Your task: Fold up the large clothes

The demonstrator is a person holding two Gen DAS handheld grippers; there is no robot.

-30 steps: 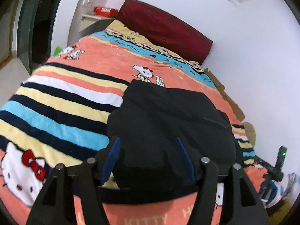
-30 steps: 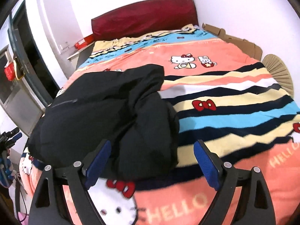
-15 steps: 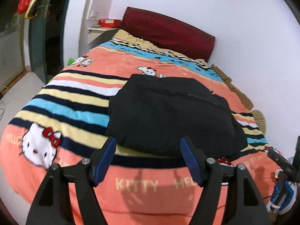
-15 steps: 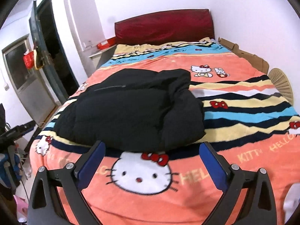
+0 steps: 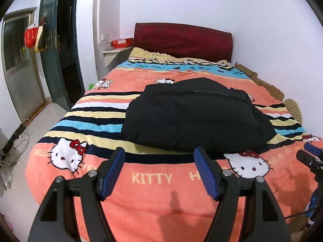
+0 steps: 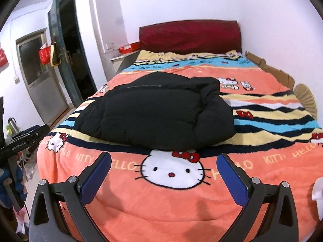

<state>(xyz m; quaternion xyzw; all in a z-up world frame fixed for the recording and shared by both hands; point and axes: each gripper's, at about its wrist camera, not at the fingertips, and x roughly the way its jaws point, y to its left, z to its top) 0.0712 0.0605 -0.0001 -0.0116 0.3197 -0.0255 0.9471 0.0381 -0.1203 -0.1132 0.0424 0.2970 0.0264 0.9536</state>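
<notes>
Blue-padded jaws of the left gripper (image 5: 159, 169) were spread wide and held nothing; those of the right gripper (image 6: 164, 173) were opening further, likewise with nothing between them. Compared with a second earlier, both grippers had been drawn back from the black padded jacket (image 5: 193, 117), then between the pads, now clear beyond the fingertips. Release of a finished fold was indicated. Both grippers were pitched downward over the foot of the striped blanket (image 6: 262, 121). The jacket was left bundled mid-bed, before the red headboard (image 5: 181, 40).
</notes>
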